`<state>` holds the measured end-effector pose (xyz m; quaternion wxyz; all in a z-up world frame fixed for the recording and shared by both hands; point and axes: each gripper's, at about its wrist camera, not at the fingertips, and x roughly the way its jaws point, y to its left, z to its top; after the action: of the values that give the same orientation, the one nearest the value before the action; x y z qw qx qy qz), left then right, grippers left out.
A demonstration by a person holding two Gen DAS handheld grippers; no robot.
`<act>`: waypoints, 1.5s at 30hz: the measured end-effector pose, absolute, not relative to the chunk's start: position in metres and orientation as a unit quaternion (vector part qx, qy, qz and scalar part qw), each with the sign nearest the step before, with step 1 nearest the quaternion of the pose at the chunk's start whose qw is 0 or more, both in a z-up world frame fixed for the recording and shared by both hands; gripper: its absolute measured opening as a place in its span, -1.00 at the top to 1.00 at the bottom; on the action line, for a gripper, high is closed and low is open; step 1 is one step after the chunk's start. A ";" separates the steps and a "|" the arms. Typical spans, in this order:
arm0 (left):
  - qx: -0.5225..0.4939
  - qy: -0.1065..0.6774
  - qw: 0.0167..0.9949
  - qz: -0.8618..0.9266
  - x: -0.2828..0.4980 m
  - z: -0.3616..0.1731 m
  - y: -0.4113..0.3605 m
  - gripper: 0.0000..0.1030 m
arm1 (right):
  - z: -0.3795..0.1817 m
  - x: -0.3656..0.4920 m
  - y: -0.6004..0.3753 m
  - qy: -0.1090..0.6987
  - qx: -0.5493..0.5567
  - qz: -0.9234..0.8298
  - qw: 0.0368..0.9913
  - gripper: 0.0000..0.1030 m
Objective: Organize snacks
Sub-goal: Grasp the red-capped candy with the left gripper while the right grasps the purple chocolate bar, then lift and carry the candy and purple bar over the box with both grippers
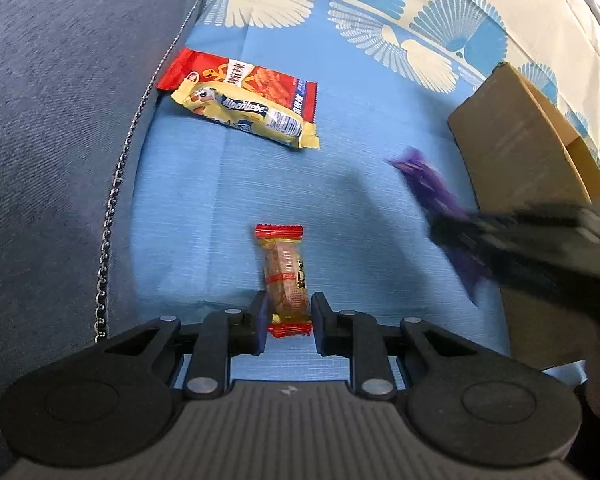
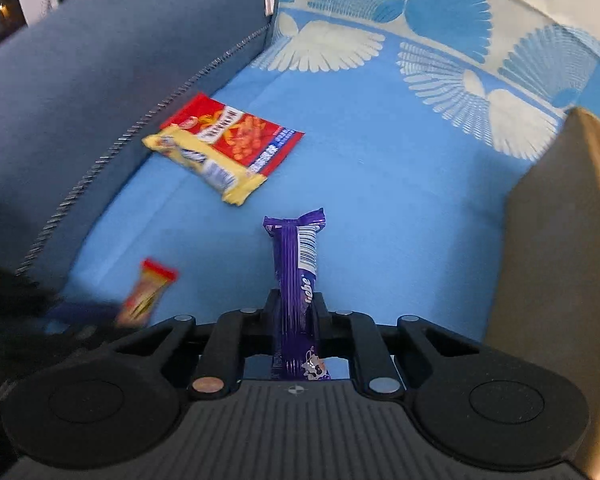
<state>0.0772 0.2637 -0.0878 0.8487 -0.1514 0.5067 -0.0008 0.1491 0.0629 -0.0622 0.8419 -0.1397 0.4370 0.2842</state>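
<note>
A small sausage snack in a clear wrapper with red ends is held above the blue cloth, and my left gripper is shut on its near end. My right gripper is shut on a purple candy stick, which points away from me. In the left wrist view that purple stick and the right gripper show blurred at the right. A yellow Alpenliebe stick lies across a red snack packet near the sofa arm; both appear again as the yellow stick and the red packet in the right wrist view.
A brown cardboard box stands at the right on the cloth, seen again as the box beside my right gripper. The grey-blue sofa arm rises on the left. A fan-patterned blue cover lies over the seat.
</note>
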 end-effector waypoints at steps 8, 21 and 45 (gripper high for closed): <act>-0.154 0.504 0.850 0.001 0.071 -0.083 0.263 0.53 | -0.036 0.061 0.008 0.429 -0.114 0.292 0.847 0.71; -0.128 0.519 0.845 -0.024 0.066 -0.079 0.247 0.53 | -0.080 -0.002 -0.007 0.440 -0.100 0.282 0.847 0.71; -0.095 0.539 0.837 -0.002 0.075 -0.087 0.236 0.48 | -0.097 0.012 -0.010 0.466 -0.092 0.261 0.840 0.65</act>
<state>0.0752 0.2356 -0.0866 0.8370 -0.0952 0.5389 -0.0017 0.0121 -0.0103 -0.0965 0.8404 -0.0921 0.4659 0.2610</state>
